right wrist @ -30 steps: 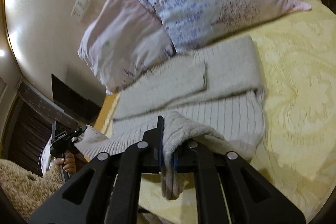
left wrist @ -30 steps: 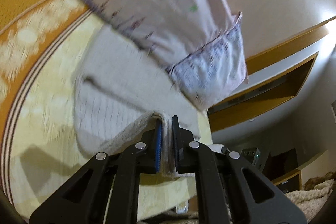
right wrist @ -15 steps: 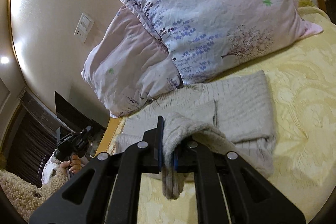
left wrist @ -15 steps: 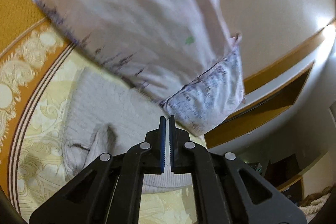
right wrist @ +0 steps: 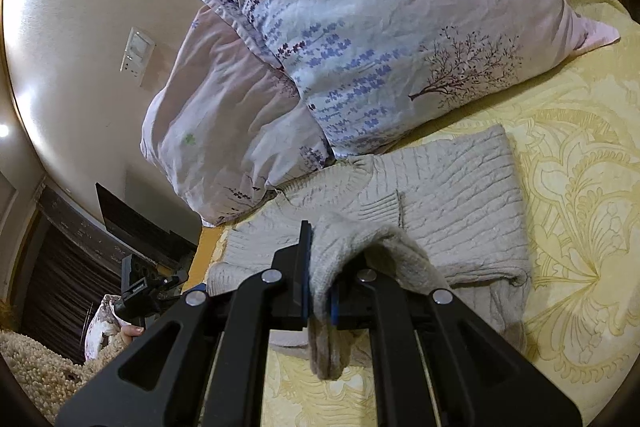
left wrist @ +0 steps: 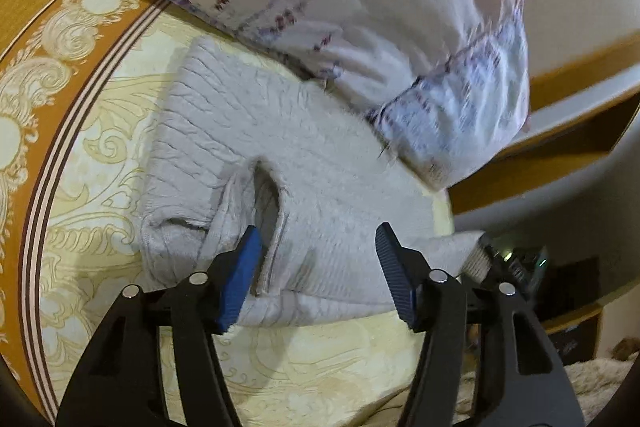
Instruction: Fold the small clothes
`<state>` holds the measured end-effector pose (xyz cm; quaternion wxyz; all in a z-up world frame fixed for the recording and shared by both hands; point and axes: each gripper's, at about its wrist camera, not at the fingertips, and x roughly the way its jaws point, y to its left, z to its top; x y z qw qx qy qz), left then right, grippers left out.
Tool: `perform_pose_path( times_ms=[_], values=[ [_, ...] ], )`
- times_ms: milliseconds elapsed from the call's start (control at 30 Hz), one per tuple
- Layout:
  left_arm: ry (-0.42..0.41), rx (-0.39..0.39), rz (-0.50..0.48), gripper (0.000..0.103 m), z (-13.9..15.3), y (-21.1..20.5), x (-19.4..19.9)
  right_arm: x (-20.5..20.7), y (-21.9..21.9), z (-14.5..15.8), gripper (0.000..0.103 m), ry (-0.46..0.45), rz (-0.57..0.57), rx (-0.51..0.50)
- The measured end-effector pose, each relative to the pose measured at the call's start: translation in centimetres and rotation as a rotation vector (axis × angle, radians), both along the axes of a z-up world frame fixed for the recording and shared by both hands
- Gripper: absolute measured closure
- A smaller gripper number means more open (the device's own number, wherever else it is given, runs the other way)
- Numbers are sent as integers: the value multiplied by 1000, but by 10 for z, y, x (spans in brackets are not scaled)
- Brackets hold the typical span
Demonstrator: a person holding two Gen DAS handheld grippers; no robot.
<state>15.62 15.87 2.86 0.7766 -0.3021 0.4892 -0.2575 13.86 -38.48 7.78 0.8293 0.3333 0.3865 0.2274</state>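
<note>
A grey knitted sweater (left wrist: 248,147) lies partly folded on the yellow patterned bedspread (left wrist: 100,155), up against the pillows. My left gripper (left wrist: 316,247) is open and empty, its blue pads just above the sweater's near folded edge. In the right wrist view the same sweater (right wrist: 452,187) lies in front of the pillows. My right gripper (right wrist: 320,267) is shut on a bunched fold of the sweater, which hangs down between the fingers. The left gripper (right wrist: 148,291) shows small at the lower left, beyond the bed edge.
Two floral pillows (right wrist: 380,27) lean on the wall right behind the sweater. The bedspread has an orange border (left wrist: 36,7) at the left. A wall switch (right wrist: 136,55) sits on the wall. A fluffy beige rug (right wrist: 32,367) lies beside the bed.
My left gripper has let go of the sweater edge it held and opened wide, and the fold now lies on the bed. My right gripper still holds its fold and moved closer to the pillows.
</note>
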Motion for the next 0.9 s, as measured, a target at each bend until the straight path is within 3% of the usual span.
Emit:
perform_pose_path(
  times_ms=[100, 200, 267, 300, 467, 900],
  values=[
    [19, 38, -30, 53, -8, -11, 6, 1, -1, -3, 96, 5, -3, 6],
    [25, 56, -45, 69, -13, -18, 11, 3, -1, -4, 96, 9, -6, 10],
    [23, 63, -51, 90, -13, -20, 13, 4, -2, -5, 96, 9, -8, 7],
    [18, 67, -52, 96, -12, -23, 15, 5, -2, -5, 96, 9, -9, 6],
    [-43, 30, 3, 97, 3, -19, 24, 10, -3, -5, 96, 4, -13, 4],
    [-179, -195, 163, 97, 52, 19, 54, 32, -16, -5, 96, -39, -48, 82]
  ],
)
